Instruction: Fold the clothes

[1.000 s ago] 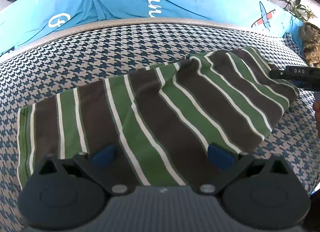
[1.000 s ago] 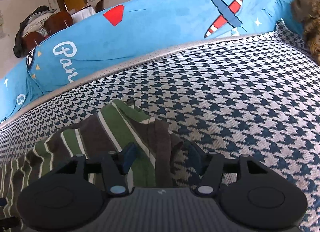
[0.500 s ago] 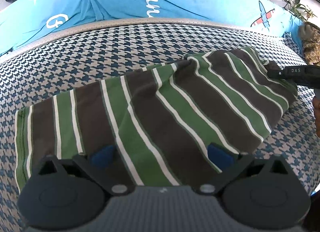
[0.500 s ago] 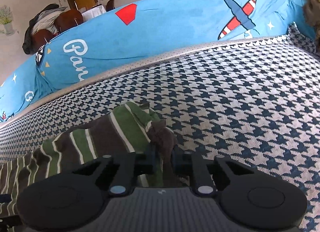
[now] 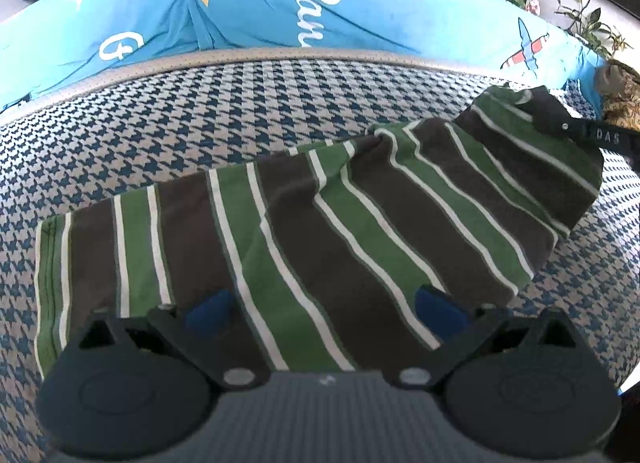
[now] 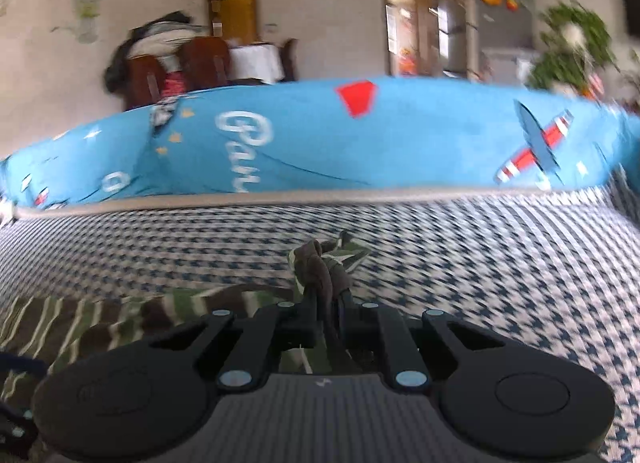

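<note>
Left wrist view: the striped garment (image 5: pixel 304 247) – green, brown and white – lies spread across the houndstooth bed cover (image 5: pixel 168 135), with the blue printed cushion (image 5: pixel 256 7) running along the far edge. The left hand-held gripper (image 5: pixel 324 311) sits low over the near edge of the cloth, jaws spread wide, blue pads (image 5: pixel 210 309) apart with nothing pinched. At the far right corner of the garment the right hand-held gripper (image 5: pixel 560 123) reaches in from the side, and that corner looks lifted off the cover.

Right wrist view: blurry, but the right hand-held gripper (image 6: pixel 330 303) has just been closing and its jaws are now narrow, clamped on a bunched corner of the garment (image 6: pixel 320 267) – the rest trails off to the lower left over the bed cover (image 6: pixel 480 255). Behind the cushion (image 6: pixel 400 135) there's a doorway and a green plant (image 6: pixel 568 51).
</note>
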